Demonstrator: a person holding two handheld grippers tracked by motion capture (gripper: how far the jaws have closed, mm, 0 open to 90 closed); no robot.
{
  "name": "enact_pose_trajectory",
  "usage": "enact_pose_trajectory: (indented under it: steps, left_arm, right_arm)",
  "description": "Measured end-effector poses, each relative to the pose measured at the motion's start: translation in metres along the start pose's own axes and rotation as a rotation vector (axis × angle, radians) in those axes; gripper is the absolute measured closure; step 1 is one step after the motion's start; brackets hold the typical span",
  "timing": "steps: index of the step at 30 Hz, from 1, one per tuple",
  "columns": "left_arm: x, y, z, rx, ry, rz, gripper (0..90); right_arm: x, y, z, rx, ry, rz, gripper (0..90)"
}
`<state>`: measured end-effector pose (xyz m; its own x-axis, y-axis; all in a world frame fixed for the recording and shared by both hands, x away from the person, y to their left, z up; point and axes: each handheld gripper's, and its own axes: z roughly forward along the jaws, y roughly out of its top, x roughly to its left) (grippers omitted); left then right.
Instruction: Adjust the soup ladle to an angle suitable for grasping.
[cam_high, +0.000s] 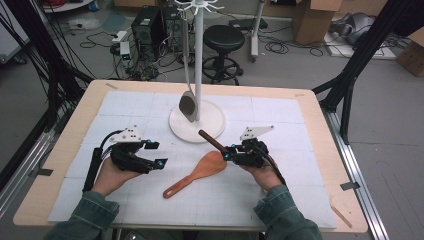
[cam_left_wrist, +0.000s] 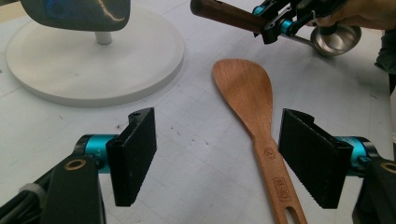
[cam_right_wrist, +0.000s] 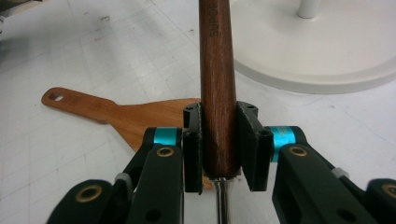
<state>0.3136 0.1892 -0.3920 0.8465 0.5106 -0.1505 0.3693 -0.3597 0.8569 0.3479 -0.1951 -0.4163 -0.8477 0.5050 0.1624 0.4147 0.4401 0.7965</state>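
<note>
White gridded matting covered the surface (cam_high: 125, 200), with cables, a stool and cartons on the floor beyond it.

Taking the wooden spatula (cam_high: 196, 174) as the landmark, it lay flat on the mat nearest the person, handle end toward them and blade pointing away. To its left the left tongs (cam_high: 156, 154) hovered released, nothing between the pads; from the left gripper view the spatula's handle (cam_left_wrist: 275, 172) lay just inside the right pad. A close from there would likely have caught only the handle's edge, and the flat wood could have skidded or pivoted on the smooth mat rather than lifting.

Just beyond the spatula's blade, the right tongs (cam_high: 229, 153) were clenched on the dark wooden handle (cam_right_wrist: 217, 88) of a metal ladle (cam_left_wrist: 335, 39), the handle end sticking out away from the person and the steel bowl sitting back under the hand. The grip sat low on the round handle, next to the metal shaft, so I judged the ladle could have rolled or drooped in the pads if it was swung upward.

Farthest from the spatula stood the white rack (cam_high: 199, 60) on its round base (cam_high: 212, 125), with a grey spoon (cam_high: 188, 106) hanging off a hook already. Reaching up to a hook, the ladle might have knocked that spoon swinging, or nudged the pole and rocked the rack.
</note>
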Motion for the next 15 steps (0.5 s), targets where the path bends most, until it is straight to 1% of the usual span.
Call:
enact_pose_trajectory:
  steps: [15]
  left_arm:
    - [-0.001, 0.004, 0.007, 0.003, -0.017, -0.011, 29.8]
  right_arm:
    - [0.012, 0.006, 0.008, -0.007, 0.049, -0.027, 73.5]
